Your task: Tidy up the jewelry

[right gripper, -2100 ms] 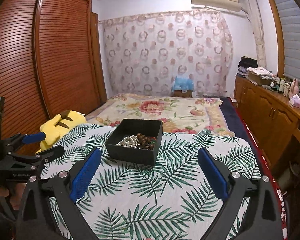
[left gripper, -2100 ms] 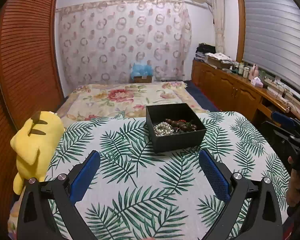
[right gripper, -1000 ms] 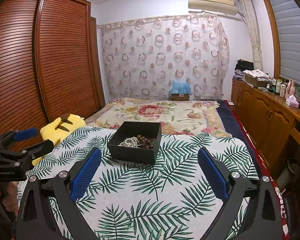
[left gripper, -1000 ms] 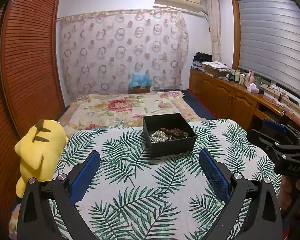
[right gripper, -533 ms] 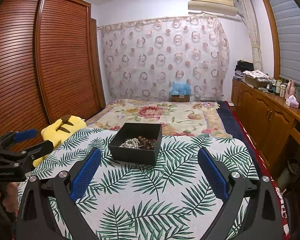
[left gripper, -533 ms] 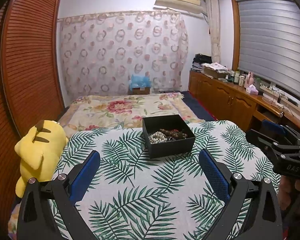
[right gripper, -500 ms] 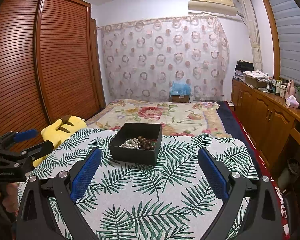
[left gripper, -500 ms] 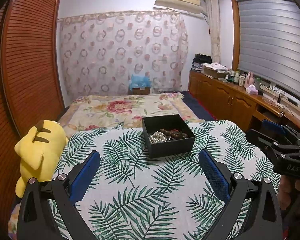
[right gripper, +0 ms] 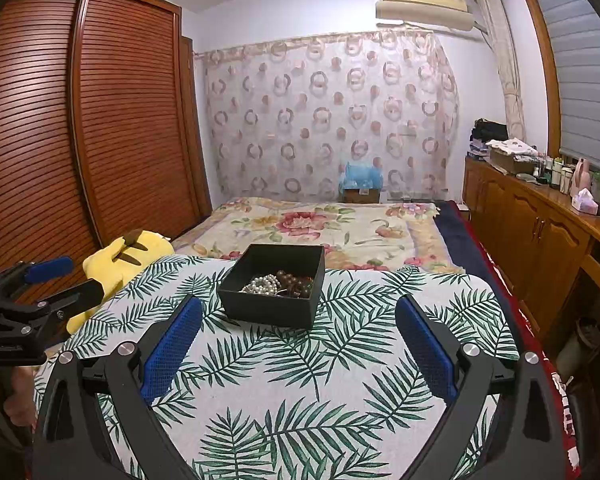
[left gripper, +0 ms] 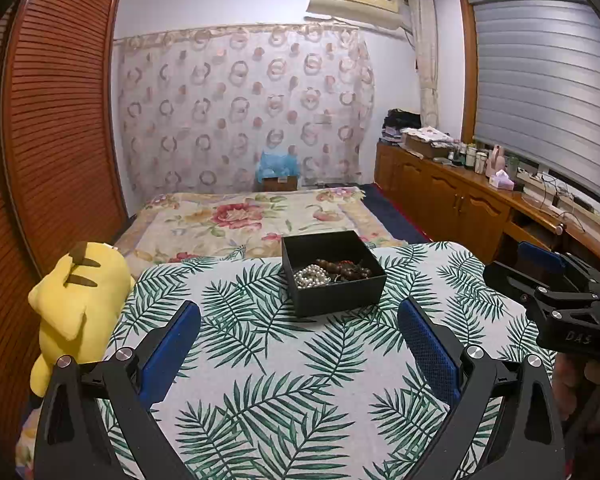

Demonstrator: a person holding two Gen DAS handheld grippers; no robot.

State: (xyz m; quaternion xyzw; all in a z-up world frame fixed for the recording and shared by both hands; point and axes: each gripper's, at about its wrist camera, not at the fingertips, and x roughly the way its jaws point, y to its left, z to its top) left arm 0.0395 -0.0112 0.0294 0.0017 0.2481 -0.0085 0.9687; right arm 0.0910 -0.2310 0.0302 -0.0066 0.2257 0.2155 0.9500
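Behind both wide-spread, empty grippers, left gripper [left gripper: 298, 326] and right gripper [right gripper: 298, 320]: black box [left gripper: 340, 298], beads [left gripper: 332, 272] half-hidden.

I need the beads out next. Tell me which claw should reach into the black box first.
Probably the left claw: the square black box sits nearly centred between its open fingers. The right claw is also open, but the box lies slightly left of its centre.

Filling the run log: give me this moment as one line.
left tool: open, empty | right tool: open, empty | black box: on table, holds pearl strand, dark beads
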